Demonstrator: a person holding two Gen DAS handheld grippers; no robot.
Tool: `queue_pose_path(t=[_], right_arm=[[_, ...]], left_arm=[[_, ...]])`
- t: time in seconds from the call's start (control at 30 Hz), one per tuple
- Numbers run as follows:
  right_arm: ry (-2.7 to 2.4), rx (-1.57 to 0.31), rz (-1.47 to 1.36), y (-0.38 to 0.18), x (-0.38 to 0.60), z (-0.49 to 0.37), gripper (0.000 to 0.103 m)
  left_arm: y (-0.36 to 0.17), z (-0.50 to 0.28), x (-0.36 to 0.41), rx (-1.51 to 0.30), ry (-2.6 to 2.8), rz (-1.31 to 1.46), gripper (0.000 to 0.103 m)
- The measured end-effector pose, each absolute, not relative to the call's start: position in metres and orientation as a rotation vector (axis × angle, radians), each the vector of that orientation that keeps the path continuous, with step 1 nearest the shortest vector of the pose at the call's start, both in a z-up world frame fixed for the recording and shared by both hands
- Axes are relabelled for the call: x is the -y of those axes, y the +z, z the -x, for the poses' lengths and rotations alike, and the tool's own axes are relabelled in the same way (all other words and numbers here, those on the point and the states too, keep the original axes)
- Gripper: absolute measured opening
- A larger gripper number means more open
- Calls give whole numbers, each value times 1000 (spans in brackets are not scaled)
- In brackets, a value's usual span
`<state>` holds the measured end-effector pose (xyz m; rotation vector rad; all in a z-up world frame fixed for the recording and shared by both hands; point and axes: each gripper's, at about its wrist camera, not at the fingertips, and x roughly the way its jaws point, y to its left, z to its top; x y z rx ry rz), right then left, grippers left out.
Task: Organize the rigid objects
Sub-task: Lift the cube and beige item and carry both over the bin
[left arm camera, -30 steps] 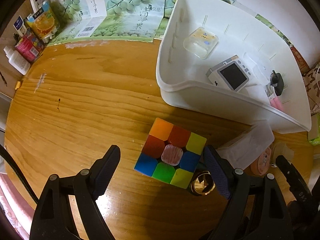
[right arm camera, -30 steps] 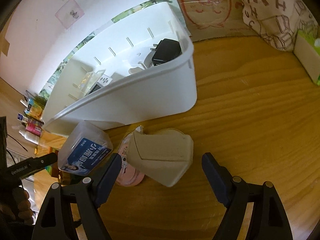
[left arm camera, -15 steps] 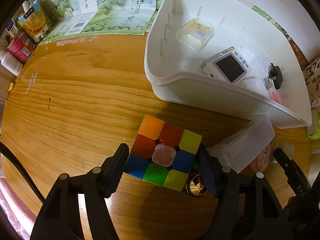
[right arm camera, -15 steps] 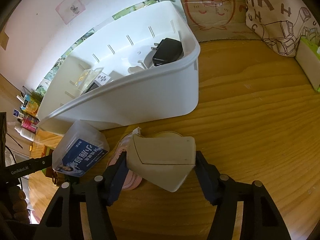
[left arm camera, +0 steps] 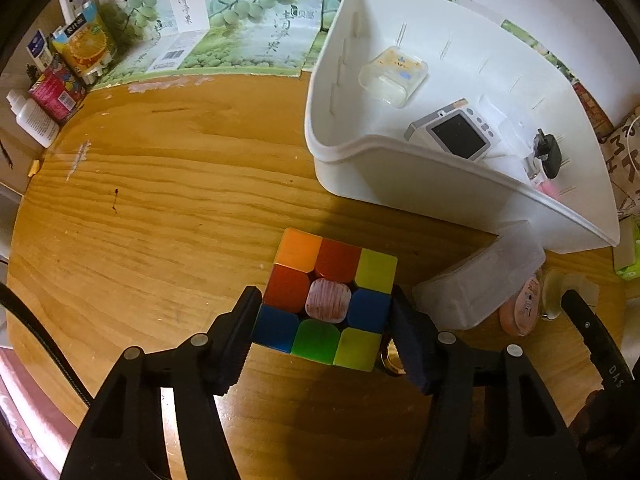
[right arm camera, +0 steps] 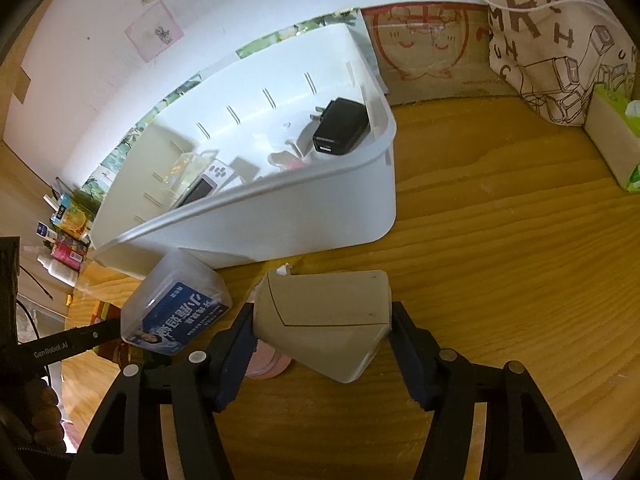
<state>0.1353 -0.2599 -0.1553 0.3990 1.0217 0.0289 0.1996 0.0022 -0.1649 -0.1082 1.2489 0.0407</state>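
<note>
The wooden table [left arm camera: 168, 184] is carrying 1 white plastic bin [left arm camera: 436, 184], and I am working just in front of its near wall. Inside the bin I am counting 4 clear things: 1 small clear case [left arm camera: 394, 74], 1 white gadget with a dark screen [left arm camera: 458, 134], 1 black plug adapter [right arm camera: 340, 126], and something pink [left arm camera: 547, 189] that the rim is cutting off, so I cannot name it. Outside the bin, 1 frosted plastic box with a blue label [right arm camera: 176, 304] is lying between my 2 grippers. My right gripper [right arm camera: 322, 328] is clamping 1 beige wedge-shaped object [right arm camera: 324, 316], both fingers pressing its sides; it is hiding most of a pink round thing [right arm camera: 264, 364] beneath it. My left gripper [left arm camera: 326, 326] is clamping 1 Rubik's cube [left arm camera: 330, 298] on the table, jaws tight against 2 opposite faces. A gold-coloured item [left arm camera: 390, 358] is peeking from behind the cube, too hidden to identify.
</note>
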Motion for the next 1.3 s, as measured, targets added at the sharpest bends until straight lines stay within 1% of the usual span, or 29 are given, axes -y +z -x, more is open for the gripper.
queue_pose_path(t=[0.3, 0.33, 0.73, 1.3], right_arm=[[48, -956, -387, -136, 259, -122, 65], [52, -947, -384, -134, 259, -120, 65], [93, -863, -321, -107, 249, -101, 65], [108, -678, -249, -48, 243, -113, 65]], left_arm=[[-143, -174, -9, -1157, 31, 150, 65], [-140, -170, -10, -1143, 29, 158, 61], [-104, -140, -25, -967, 7, 228, 61], [-45, -146, -26, -725, -79, 195, 61]])
